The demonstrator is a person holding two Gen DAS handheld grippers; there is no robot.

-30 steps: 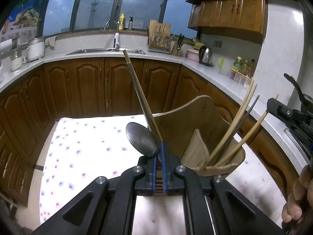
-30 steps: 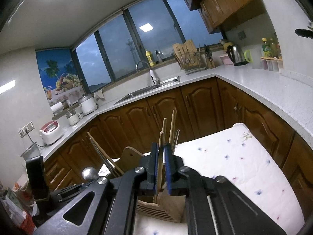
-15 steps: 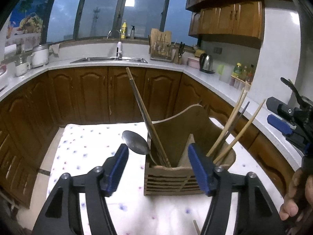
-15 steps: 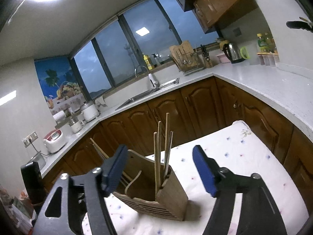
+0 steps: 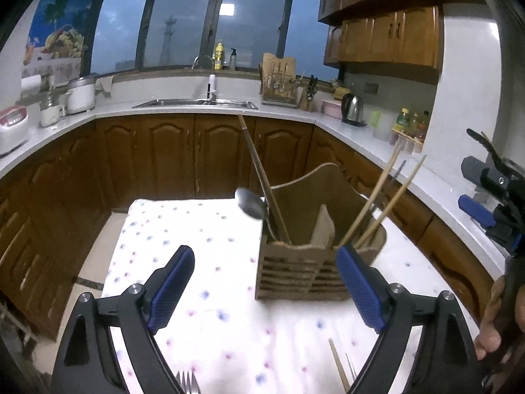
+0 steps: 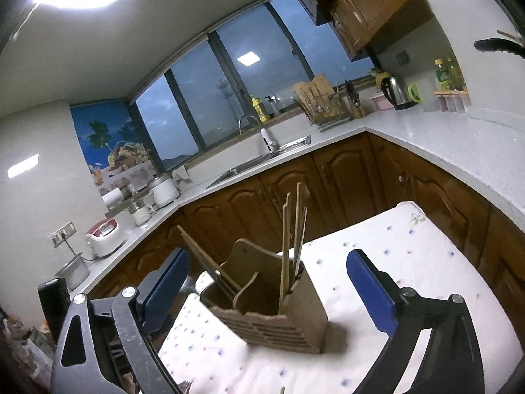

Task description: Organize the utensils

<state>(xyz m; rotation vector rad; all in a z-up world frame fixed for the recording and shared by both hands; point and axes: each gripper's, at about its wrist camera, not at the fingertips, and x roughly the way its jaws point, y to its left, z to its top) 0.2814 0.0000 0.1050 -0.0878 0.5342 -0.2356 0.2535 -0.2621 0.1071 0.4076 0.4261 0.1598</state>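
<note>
Left wrist: tool (image 5: 265, 292) opening (empty)

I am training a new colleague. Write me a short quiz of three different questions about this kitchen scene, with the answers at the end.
1. True or false: the metal spoon stands in the same compartment of the slatted wooden utensil holder as the lone pair of wooden chopsticks.
2. Which utensil lies on the flowered white tablecloth at the near edge? A) silver fork B) knife C) ladle
3. Fill in: between the blue pads of the left claw there is ____.

Key: 1 true; 2 A; 3 nothing, its jaws are opening and hold no utensil.
</note>
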